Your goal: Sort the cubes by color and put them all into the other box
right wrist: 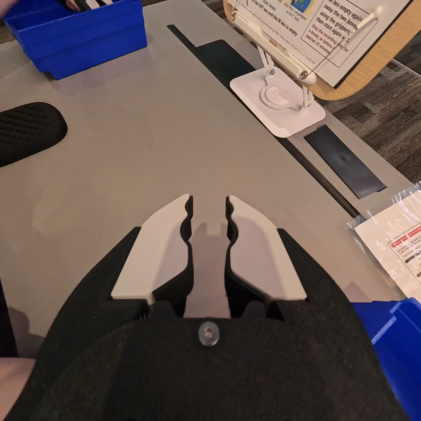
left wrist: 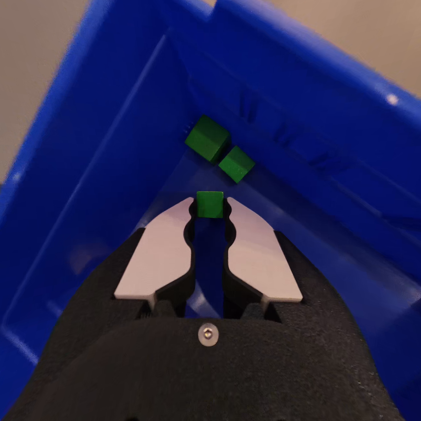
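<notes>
Grey worktop lies beneath our right gripper, released and empty, with a printed instruction sheet on a white stand ahead to its right. Our left gripper grasps a green cube inside the blue box, two more green cubes just ahead.

Left gripper clamped; right gripper parted, empty.

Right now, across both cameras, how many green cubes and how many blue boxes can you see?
Green cubes: 3, one held between the left gripper fingers, two lying in the box corner.
Blue boxes: 2, one far, one near.
Total: 5
</notes>
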`<state>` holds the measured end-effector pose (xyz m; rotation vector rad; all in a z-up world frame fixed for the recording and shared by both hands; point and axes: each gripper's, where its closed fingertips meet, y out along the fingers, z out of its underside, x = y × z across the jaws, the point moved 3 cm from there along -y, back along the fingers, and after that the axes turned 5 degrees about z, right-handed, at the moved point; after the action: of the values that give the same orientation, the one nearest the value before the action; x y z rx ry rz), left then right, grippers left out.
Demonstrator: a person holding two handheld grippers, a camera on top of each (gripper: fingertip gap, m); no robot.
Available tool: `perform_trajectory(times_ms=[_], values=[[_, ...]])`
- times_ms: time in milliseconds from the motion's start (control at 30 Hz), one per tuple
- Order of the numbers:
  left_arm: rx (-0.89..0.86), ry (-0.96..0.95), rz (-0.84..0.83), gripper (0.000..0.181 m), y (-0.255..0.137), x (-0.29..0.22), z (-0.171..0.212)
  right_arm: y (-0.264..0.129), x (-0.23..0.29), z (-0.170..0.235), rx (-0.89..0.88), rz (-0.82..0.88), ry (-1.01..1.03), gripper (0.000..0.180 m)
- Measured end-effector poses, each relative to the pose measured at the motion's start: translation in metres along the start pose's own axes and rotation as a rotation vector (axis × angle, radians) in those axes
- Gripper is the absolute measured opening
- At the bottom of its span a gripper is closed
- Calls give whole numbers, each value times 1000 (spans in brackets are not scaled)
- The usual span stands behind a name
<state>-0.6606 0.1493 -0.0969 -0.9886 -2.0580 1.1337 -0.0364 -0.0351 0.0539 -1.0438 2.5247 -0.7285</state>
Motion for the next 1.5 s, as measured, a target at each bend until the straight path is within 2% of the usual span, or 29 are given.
perform_trajectory(times_ms=[233,333,433,533,633,800,867,1000,1300,1500], values=[[-363,-1,-337,22,-94,-17,-54,3,2,-16,-62,-5,19,26],[-572,54,-368,22,-133,-63,-100,7,2,-31,-120,-10,78,27],[-775,138,-332,21,-154,-131,-155,13,10,-51,-194,-59,180,26],[-915,253,-320,22,-158,-200,-209,19,22,-75,-294,-113,287,27],[-962,372,-288,22,-142,-260,-258,24,39,-92,-350,-136,295,30],[-990,393,-163,21,-105,-316,-328,29,52,-104,-379,-63,300,45],[-1000,398,-180,21,-97,-324,-347,32,52,-104,-381,-56,327,45],[-1014,373,-232,21,-86,-330,-362,44,49,-100,-370,-76,378,45],[-981,447,-227,21,-58,-338,-352,73,56,-97,-361,-103,402,47],[-982,529,-197,21,-54,-356,-357,97,62,-87,-232,-76,337,51]])
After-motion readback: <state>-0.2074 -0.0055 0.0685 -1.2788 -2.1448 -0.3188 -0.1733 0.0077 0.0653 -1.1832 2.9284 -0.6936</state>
